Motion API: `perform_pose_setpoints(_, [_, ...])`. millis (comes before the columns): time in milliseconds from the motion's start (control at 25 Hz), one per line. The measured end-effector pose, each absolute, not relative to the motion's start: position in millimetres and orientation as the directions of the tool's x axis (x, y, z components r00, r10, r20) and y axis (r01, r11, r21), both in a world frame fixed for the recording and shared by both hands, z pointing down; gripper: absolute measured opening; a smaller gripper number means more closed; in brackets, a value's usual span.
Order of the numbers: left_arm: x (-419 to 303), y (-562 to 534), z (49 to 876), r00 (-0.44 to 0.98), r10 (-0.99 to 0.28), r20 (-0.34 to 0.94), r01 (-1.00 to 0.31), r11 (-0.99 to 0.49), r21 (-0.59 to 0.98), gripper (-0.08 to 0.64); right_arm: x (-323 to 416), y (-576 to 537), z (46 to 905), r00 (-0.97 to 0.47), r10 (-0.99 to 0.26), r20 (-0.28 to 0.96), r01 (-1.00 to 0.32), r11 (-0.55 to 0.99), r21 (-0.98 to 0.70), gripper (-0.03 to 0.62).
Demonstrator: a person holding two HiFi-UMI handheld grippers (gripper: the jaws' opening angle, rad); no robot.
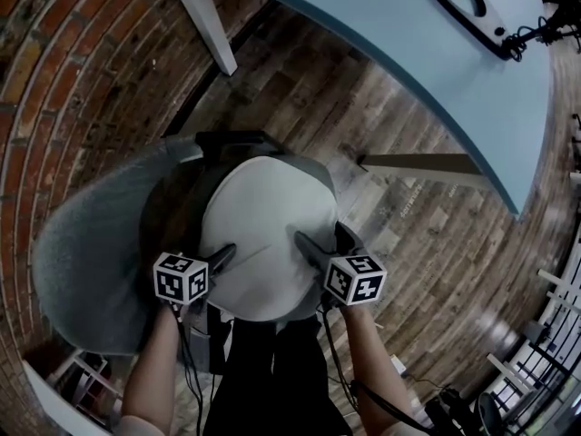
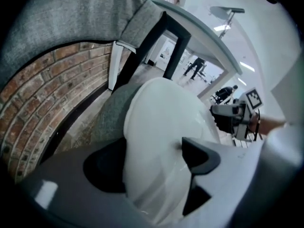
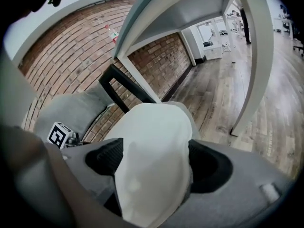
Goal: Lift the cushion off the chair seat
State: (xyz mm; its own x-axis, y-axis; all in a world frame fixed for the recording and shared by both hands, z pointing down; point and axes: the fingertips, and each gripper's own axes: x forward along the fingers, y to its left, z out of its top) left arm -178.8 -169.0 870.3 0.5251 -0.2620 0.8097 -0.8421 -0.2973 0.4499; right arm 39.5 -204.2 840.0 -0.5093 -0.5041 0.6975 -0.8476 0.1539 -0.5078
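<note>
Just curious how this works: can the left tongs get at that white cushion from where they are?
Yes, by the look of it: the left tongs are shut on the cushion at its edge, with nothing in between. The right tongs grip its other side.

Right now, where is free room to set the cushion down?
The left hand-held gripper and the right hand-held gripper grip the cushion. The light blue tabletop is bare except a black object near its edge. The wood floor between chair and table leg is free too. Crowded: near the person's legs, where cables hang.
</note>
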Motion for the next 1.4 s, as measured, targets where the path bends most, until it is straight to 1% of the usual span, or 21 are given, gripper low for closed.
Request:
perform_pose_setpoints(200, [-178,-157,865,0.496,-0.289,0.819,-0.865,-0.25,0.435,0.32,41,-204,829,-0.537,-0.511,0.672,-0.828,0.164,-0.537,0.42])
perform_pose_setpoints(240, [-178,-155,863,0.488,-0.296,0.821,-0.869,-0.247,0.428,0.302,42,-204,826,-0.539,-0.515,0.667,-0.826,0.164,-0.54,0.403])
perform_pose_setpoints(520, [-175,-149,839,0.466,-0.328,0.822,-0.882,-0.246,0.402,0.219,58,-205,804,-0.503,-0.552,0.665,-0.846,0.158,-0.509,0.211])
perform_pose_setpoints(560, [-173,-149,835,0.461,-0.338,0.821,-0.885,-0.252,0.393,0.207,62,-205,799,-0.495,-0.56,0.665,-0.85,0.151,-0.505,0.171])
perform_pose_setpoints(640, [-170,-151,823,0.451,-0.362,0.816,-0.889,-0.262,0.375,0.184,71,-205,789,-0.477,-0.574,0.666,-0.858,0.14,-0.494,0.067])
perform_pose_setpoints(680, [-167,-151,816,0.449,-0.375,0.811,-0.89,-0.266,0.37,0.173,75,-205,782,-0.469,-0.58,0.666,-0.863,0.142,-0.484,0.038])
perform_pose_setpoints(920, [-144,-150,753,0.435,-0.455,0.777,-0.897,-0.299,0.327,0.143,92,-198,719,-0.444,-0.61,0.657,-0.881,0.164,-0.443,0.025])
perform_pose_setpoints(1120, [-122,-151,673,0.416,-0.536,0.734,-0.905,-0.319,0.28,0.132,115,-196,638,-0.445,-0.662,0.603,-0.878,0.191,-0.439,0.023])
perform_pose_setpoints(1400, [-104,-124,556,0.382,-0.609,0.695,-0.921,-0.309,0.235,0.129,134,-170,518,-0.465,-0.688,0.557,-0.875,0.265,-0.404,0.021])
